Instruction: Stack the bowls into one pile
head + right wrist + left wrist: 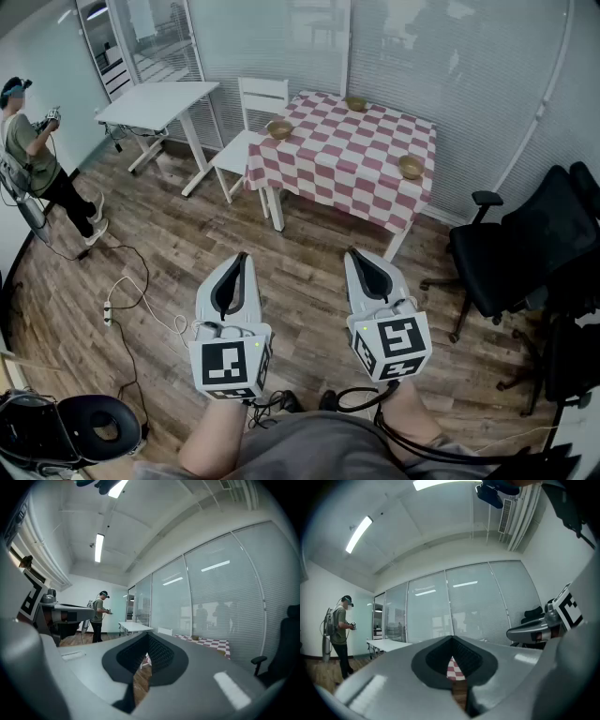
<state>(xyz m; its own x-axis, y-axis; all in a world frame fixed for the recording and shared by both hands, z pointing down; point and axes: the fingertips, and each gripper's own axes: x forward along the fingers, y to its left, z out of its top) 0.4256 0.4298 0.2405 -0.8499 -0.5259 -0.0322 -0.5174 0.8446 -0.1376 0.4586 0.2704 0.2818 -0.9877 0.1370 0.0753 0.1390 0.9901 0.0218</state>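
Head view: bowls (279, 129) on table (330, 171), well beyond left tongs (242, 256) and right tongs (352, 252).

We count three small brown round bowls (279, 129) (355, 103) (411, 167) on the far red-and-white checked counter (347, 169). There are two counters with the plain white counter (155, 101) far left. There is one white wooden chair (251, 139), one person (28, 150) and two grippers: left gripper (242, 255), right gripper (352, 251).

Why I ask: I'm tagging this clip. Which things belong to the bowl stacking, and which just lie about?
For the job:
left bowl, far bowl, right bowl
checkered table
left gripper and right gripper, both shut, empty

Lying about:
white table
white chair
office chair
power strip
person
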